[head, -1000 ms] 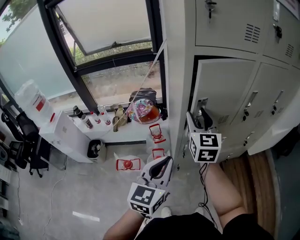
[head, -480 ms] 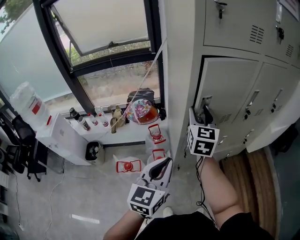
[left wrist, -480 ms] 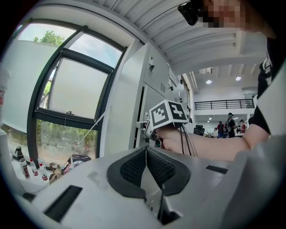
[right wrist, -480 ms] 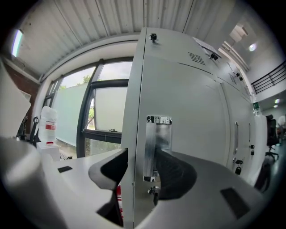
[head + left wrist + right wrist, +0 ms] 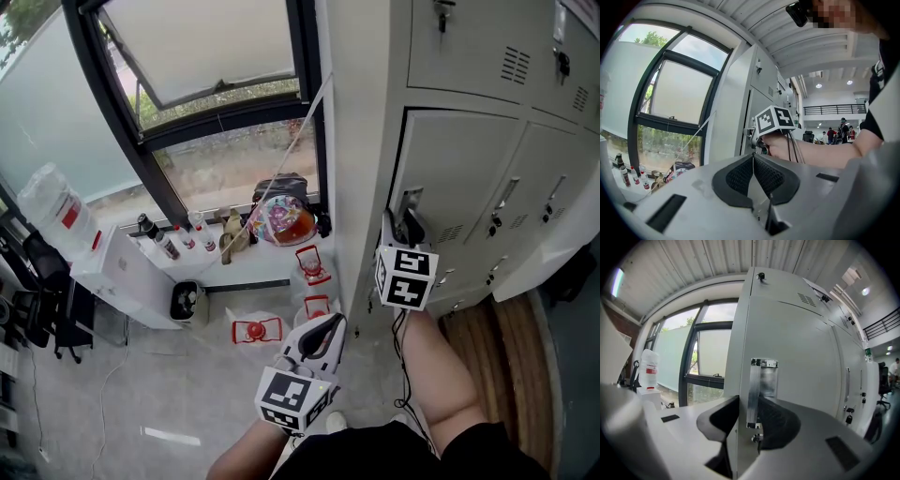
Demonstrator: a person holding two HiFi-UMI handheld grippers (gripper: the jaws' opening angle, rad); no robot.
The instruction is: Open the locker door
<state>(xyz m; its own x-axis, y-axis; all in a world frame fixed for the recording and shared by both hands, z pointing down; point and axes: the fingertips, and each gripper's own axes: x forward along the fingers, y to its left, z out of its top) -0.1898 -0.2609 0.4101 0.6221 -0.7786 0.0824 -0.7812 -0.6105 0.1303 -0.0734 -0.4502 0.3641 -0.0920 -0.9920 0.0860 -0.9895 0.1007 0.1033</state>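
The grey locker door (image 5: 459, 178) stands slightly ajar, a dark gap showing along its left edge. Its metal handle (image 5: 409, 202) sits near that edge. My right gripper (image 5: 403, 227) is at the handle with its jaws closing. In the right gripper view the door edge and handle (image 5: 755, 390) fill the space between the two black pads of the right gripper (image 5: 749, 403); the left pad lies behind the door edge, the right pad against the handle. My left gripper (image 5: 328, 325) hangs lower left, over the floor, shut and empty, its pads meeting in the left gripper (image 5: 753, 157) view.
More locker doors (image 5: 544, 187) with keys run to the right and above. Left of the lockers is a window (image 5: 216, 56) with bottles (image 5: 173, 242) and a colourful bag (image 5: 281, 220) on its sill. Red items (image 5: 255, 329) lie on the floor.
The right gripper has moved a little up and in toward the door handle. The left gripper has stayed where it was.
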